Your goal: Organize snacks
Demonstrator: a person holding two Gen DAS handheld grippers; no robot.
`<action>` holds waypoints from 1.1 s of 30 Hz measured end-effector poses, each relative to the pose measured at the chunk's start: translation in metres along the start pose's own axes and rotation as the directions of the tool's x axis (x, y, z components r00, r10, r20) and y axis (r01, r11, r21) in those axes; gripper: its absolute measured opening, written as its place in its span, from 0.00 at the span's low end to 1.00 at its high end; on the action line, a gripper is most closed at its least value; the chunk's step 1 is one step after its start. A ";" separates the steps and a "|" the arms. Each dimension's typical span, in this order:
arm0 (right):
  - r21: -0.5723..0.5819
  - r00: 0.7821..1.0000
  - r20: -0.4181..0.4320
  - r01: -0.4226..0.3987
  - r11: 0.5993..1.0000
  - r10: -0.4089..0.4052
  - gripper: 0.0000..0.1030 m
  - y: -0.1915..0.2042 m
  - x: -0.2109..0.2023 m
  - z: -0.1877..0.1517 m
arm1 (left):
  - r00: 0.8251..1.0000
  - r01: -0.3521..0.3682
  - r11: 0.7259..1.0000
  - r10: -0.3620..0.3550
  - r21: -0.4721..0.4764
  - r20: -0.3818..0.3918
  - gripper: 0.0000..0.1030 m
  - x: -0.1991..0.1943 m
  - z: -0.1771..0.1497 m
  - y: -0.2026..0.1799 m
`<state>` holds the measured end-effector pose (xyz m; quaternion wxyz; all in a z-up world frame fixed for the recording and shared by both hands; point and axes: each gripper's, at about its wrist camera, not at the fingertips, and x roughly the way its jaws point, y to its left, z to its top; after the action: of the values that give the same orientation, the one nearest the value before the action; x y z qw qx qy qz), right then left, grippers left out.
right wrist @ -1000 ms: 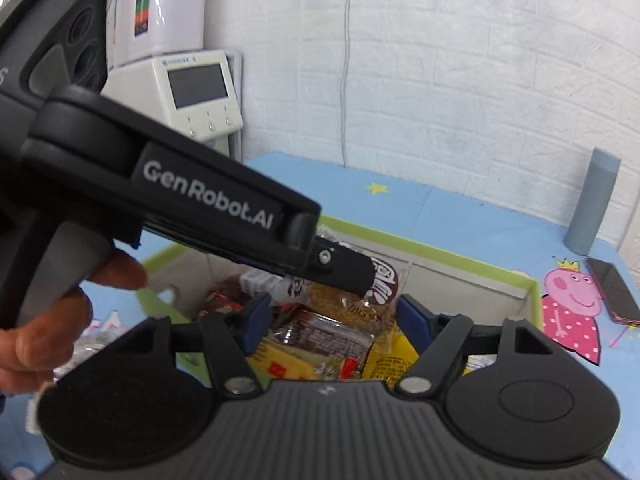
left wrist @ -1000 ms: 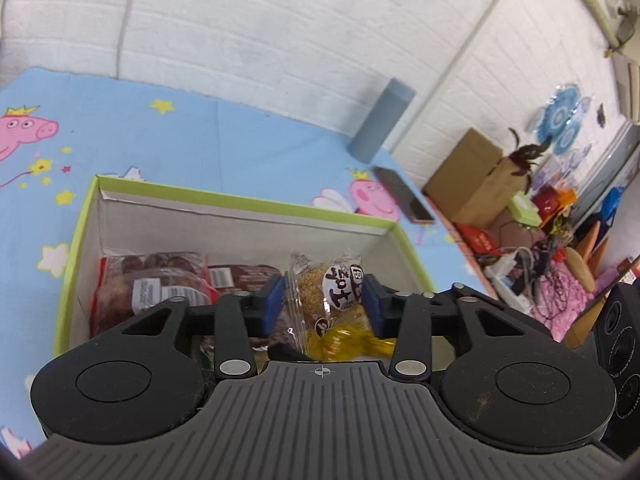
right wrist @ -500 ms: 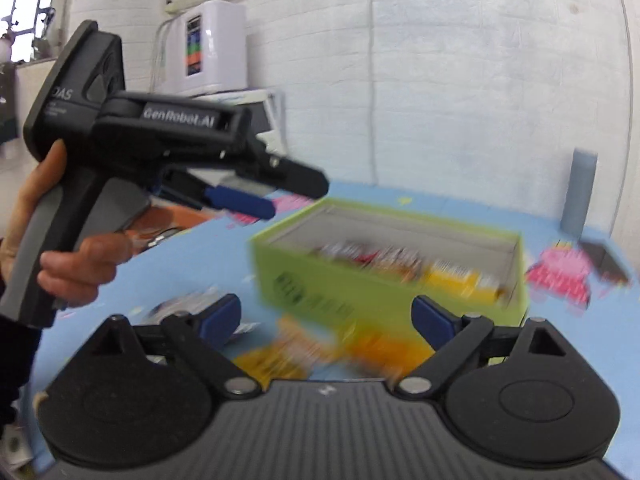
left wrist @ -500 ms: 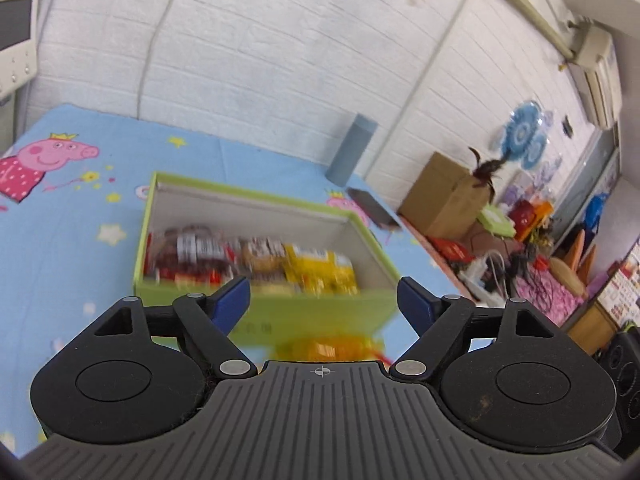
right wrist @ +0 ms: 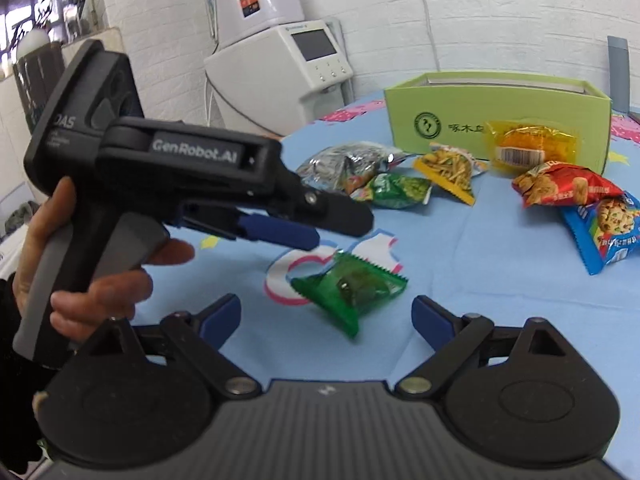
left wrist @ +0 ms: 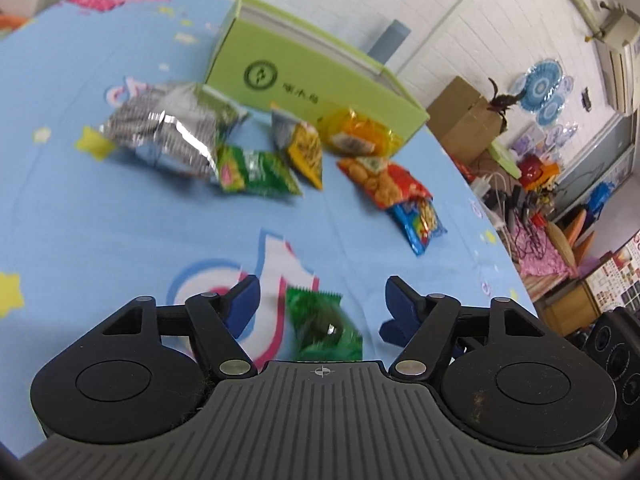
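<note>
A green box (left wrist: 304, 76) (right wrist: 496, 120) stands at the far side of the blue mat. Loose snacks lie in front of it: a silver bag (left wrist: 164, 132), a green bag (left wrist: 256, 168), a yellow bag (left wrist: 306, 152), an orange-yellow pack (left wrist: 356, 136), a red bag (left wrist: 384, 178), a blue cookie bag (left wrist: 418, 220). A small green packet (left wrist: 322, 326) (right wrist: 352, 286) lies on the mat. My left gripper (left wrist: 320, 304) is open, just above this packet. My right gripper (right wrist: 326, 314) is open and empty, close behind the packet.
A white machine (right wrist: 280, 64) stands at the left beyond the mat. A grey cylinder (left wrist: 390, 40) stands behind the box. A cardboard box (left wrist: 466, 120) and clutter lie off the mat's right edge.
Both grippers have pulled back out of the box and dropped low over the mat. The left gripper released a snack in the box, opened, and now hovers over the small green packet.
</note>
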<state>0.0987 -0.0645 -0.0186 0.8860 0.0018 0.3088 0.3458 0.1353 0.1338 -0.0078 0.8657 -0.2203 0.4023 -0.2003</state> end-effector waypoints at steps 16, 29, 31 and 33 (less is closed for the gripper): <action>-0.109 0.984 -0.049 0.165 0.980 -0.171 0.65 -0.020 0.027 0.015 | 0.991 0.117 0.989 -0.122 -0.088 -0.058 0.20 0.051 0.008 -0.005; -0.008 0.953 -0.038 0.302 0.953 -0.302 0.91 -0.087 -0.009 0.012 | 0.999 0.052 0.996 -0.052 0.070 -0.007 0.46 0.069 0.034 -0.040; 0.041 0.960 -0.020 0.281 0.959 -0.281 0.91 -0.091 -0.022 0.007 | 0.998 -0.001 0.995 -0.005 0.104 0.061 0.48 0.051 0.046 -0.032; 0.093 0.965 -0.002 0.262 0.961 -0.263 0.91 -0.097 -0.031 0.005 | 0.993 -0.055 0.988 0.039 0.143 0.111 0.50 0.044 0.065 -0.027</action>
<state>0.1428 -0.1561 -0.0185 0.9246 0.0036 0.3173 0.2108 0.2078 0.1033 0.0176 0.9045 -0.1575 0.3443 -0.1965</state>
